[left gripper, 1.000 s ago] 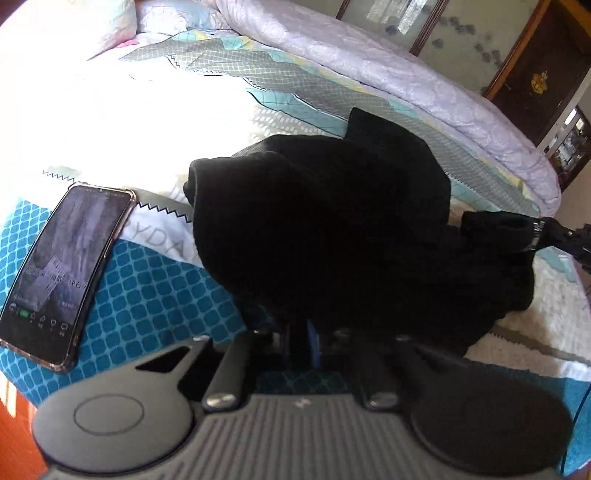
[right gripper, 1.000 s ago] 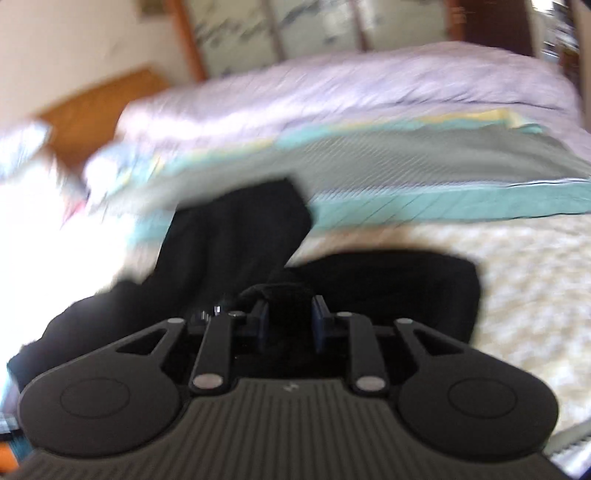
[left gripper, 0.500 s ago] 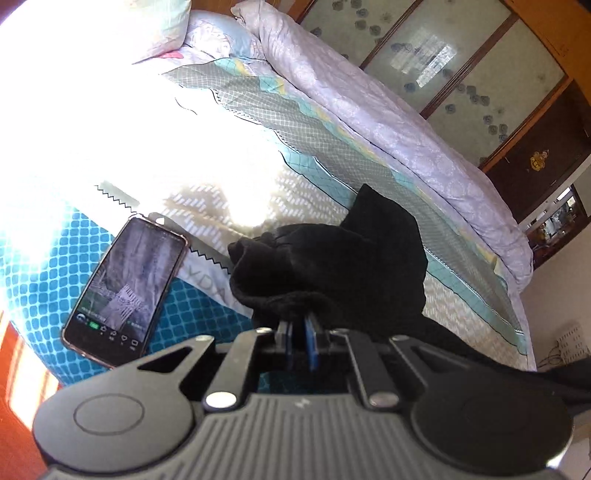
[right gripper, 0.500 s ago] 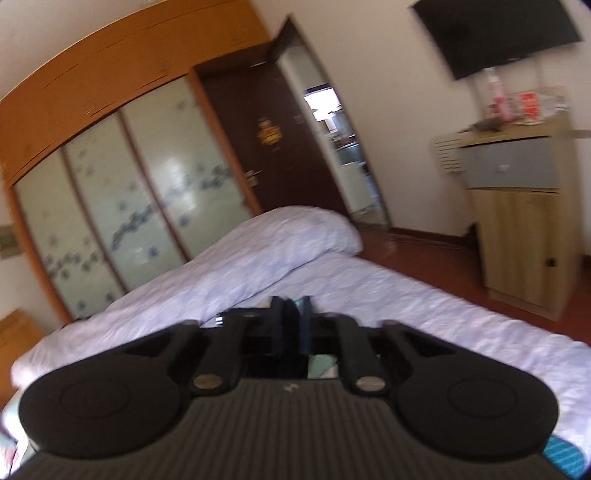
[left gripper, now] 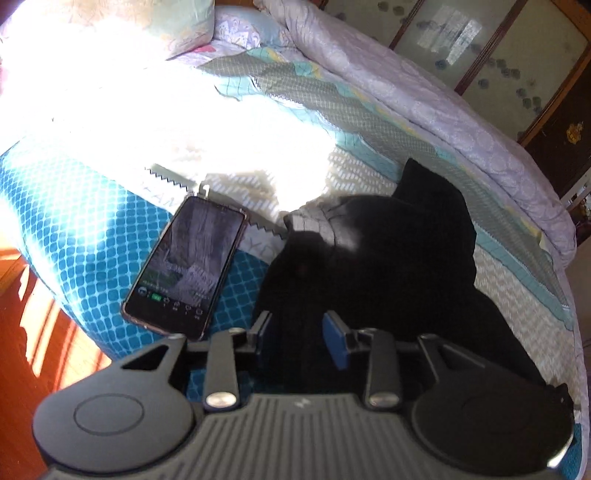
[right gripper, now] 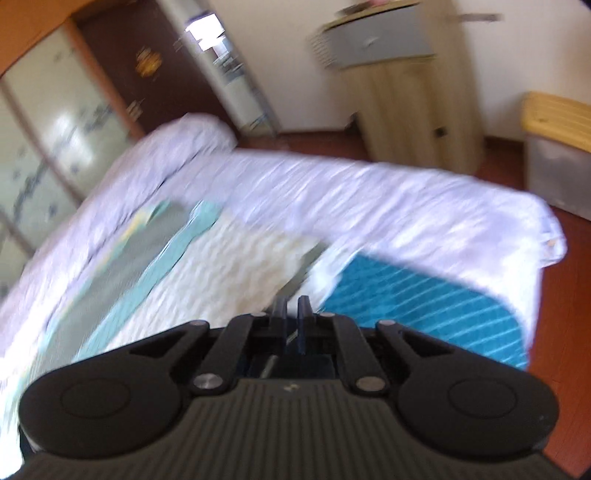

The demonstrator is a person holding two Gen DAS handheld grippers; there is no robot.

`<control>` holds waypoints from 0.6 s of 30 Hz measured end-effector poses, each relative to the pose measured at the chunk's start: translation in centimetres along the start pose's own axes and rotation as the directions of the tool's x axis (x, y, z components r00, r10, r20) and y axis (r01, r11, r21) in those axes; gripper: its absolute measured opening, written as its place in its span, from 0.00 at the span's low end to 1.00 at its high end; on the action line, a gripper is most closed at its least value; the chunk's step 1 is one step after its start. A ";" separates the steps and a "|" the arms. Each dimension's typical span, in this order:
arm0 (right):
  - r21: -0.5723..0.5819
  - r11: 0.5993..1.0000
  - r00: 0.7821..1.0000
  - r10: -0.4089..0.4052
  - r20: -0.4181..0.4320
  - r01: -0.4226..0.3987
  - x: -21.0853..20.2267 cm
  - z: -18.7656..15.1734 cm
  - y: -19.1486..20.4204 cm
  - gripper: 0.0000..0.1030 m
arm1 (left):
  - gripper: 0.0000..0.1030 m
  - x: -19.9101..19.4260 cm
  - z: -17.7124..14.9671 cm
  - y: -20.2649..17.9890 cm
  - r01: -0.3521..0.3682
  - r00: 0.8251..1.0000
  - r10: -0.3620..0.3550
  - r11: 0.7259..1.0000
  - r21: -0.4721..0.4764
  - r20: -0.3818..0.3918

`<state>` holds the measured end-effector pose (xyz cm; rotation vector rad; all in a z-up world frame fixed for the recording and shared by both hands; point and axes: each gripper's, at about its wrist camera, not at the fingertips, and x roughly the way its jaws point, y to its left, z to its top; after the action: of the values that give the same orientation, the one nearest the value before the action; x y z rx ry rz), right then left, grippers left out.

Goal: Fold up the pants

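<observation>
The black pants (left gripper: 384, 258) lie bunched in a loose heap on the patterned bedspread (left gripper: 92, 236), in the left wrist view. My left gripper (left gripper: 300, 336) hovers just over the heap's near edge. Its jaws are opening, the blue pads (left gripper: 334, 339) stand apart, and dark cloth shows in the gap without being pressed. In the blurred right wrist view my right gripper (right gripper: 293, 317) is shut with nothing between its fingers. It points at the bed's far corner (right gripper: 424, 317), and no pants show there.
A phone (left gripper: 188, 266) lies face up on the bedspread left of the pants, near the bed's edge. A rolled lilac quilt (left gripper: 424, 99) runs along the far side, with a pillow (left gripper: 177, 26) at the top. Wooden floor (right gripper: 576, 332), a cabinet (right gripper: 406, 92) and a yellow-lidded bin (right gripper: 557, 147) lie beyond.
My left gripper's jaws have come apart and let go of the pants, which settled on the bed. The right gripper shut and swung away from the pants toward the bed's corner.
</observation>
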<state>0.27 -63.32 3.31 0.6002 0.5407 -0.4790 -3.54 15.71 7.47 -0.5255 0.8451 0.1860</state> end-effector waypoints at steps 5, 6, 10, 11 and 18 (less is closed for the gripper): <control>-0.200 0.965 0.982 0.148 -0.120 -0.170 2.6 -2.1 10.0 0.18 | 0.54 0.7 2.6 -1.7 0.001 0.996 -0.007 0.998 0.063 0.091; -0.242 0.947 0.973 0.181 -0.145 -0.212 3.1 -2.7 12.4 0.22 | 0.58 1.5 3.1 -2.1 -0.003 0.995 -0.005 0.997 0.076 0.102; -0.357 0.848 0.912 0.308 -0.271 -0.392 5.3 -6.1 22.3 0.40 | 0.60 6.1 4.8 -2.8 -0.013 0.996 0.008 0.998 0.065 0.086; -0.372 0.826 0.897 0.323 -0.303 -0.424 6.2 -7.3 24.8 0.40 | 0.64 7.4 5.1 -2.9 -0.020 0.997 0.016 0.998 0.056 0.077; -0.378 0.750 0.811 0.349 -0.471 -0.542 14.4 -12.1 39.7 0.43 | 0.89 13.5 7.5 -2.6 0.027 0.997 -0.025 0.999 -0.030 0.075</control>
<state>29.50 -30.58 1.97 0.2968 0.8200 0.2623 11.23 16.69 2.31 -0.5554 0.7628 0.1943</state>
